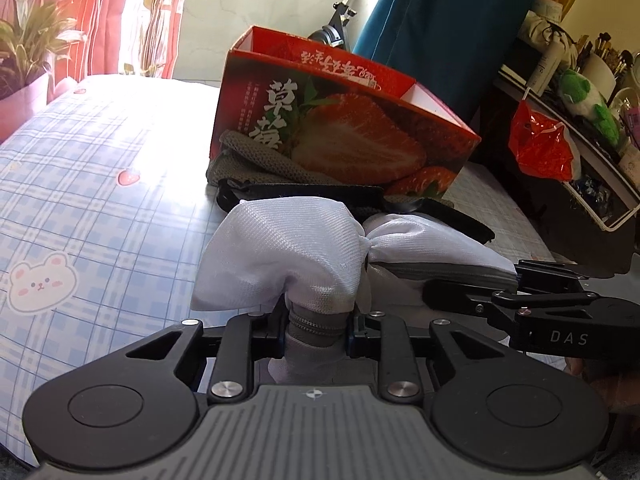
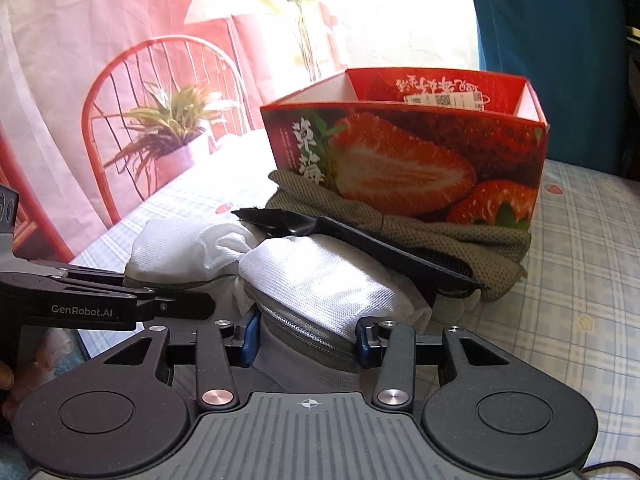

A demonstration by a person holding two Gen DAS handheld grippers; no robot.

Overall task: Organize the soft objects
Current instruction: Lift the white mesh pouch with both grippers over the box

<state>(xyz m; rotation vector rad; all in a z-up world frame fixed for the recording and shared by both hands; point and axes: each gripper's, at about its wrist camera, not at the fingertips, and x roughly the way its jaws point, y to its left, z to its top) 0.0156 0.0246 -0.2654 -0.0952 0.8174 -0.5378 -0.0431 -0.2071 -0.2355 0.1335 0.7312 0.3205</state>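
On plaid sheet point(image 1: 100, 200) — bunched white mesh pouch point(image 1: 280, 248), zippered.

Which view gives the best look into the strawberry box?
The right wrist view: the strawberry box faces the camera squarely, so its open top, white inner walls and a label on the far wall show. The left wrist view catches the box at an angle, showing mostly the printed front and only slivers of the inside.

bed: blue plaid sheet point(image 1: 100, 184) | red curtain point(image 2: 100, 20) sunlit | teal curtain point(image 1: 452, 20) | cluttered shelf point(image 1: 592, 120)
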